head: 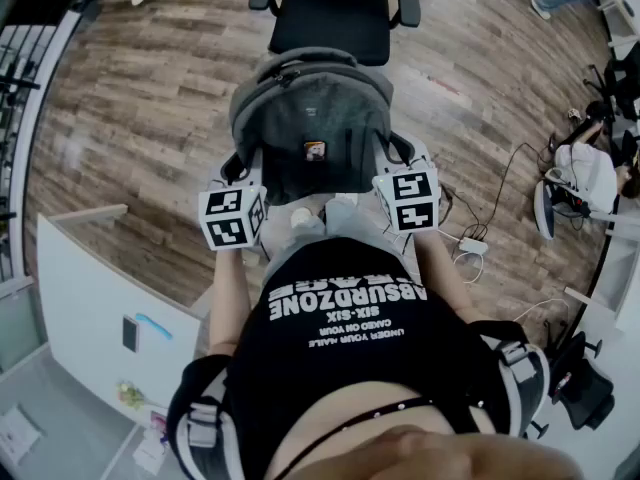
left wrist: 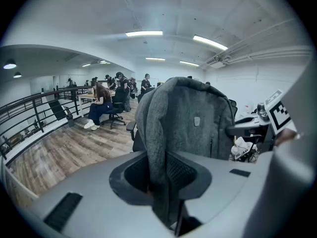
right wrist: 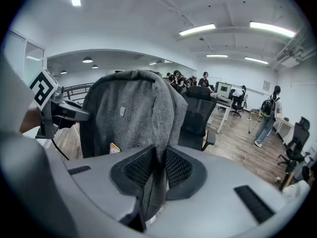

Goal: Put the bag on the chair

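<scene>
Wood floor (head: 150, 118) lies open around chair (head: 330, 18) and held bag (head: 310, 108).

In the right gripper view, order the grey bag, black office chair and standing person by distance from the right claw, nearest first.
1. grey bag: clamped in the right claw, centre-left.
2. black office chair: behind the bag, right of centre.
3. standing person: far right, across the floor.
</scene>
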Motion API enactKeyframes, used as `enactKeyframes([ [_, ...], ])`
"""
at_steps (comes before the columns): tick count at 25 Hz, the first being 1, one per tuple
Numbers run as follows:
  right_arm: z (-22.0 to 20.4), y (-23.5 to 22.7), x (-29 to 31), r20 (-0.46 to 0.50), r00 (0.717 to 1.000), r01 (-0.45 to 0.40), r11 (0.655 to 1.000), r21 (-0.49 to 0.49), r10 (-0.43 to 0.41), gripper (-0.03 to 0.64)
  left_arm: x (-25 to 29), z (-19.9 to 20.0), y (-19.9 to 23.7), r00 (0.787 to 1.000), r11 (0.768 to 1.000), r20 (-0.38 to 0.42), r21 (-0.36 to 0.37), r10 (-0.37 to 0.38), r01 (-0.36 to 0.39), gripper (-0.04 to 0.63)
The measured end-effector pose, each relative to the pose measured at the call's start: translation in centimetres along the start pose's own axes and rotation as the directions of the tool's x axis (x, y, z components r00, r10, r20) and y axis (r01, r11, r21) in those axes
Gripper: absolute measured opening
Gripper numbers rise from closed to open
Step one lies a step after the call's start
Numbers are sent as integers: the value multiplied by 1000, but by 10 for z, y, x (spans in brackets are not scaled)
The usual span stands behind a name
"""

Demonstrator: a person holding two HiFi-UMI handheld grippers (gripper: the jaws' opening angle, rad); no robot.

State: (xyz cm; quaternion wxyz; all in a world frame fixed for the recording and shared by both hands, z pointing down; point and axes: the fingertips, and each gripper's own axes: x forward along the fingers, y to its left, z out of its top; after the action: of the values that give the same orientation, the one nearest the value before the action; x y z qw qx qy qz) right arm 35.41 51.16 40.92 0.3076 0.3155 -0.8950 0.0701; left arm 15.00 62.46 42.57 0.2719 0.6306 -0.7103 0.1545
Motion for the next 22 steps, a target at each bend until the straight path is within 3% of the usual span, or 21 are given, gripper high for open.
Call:
enactKeyframes([
  [11, -8, -34, 6, 0, 1000, -26, 1000, 1, 26, 60, 18, 8, -26, 1000, 1000, -16, -2, 27, -27, 86],
  [22, 3, -73, 4, 72, 997, -35, 999, -30, 37, 60, 26, 27, -55, 995, 996, 49, -25, 89, -88, 86],
])
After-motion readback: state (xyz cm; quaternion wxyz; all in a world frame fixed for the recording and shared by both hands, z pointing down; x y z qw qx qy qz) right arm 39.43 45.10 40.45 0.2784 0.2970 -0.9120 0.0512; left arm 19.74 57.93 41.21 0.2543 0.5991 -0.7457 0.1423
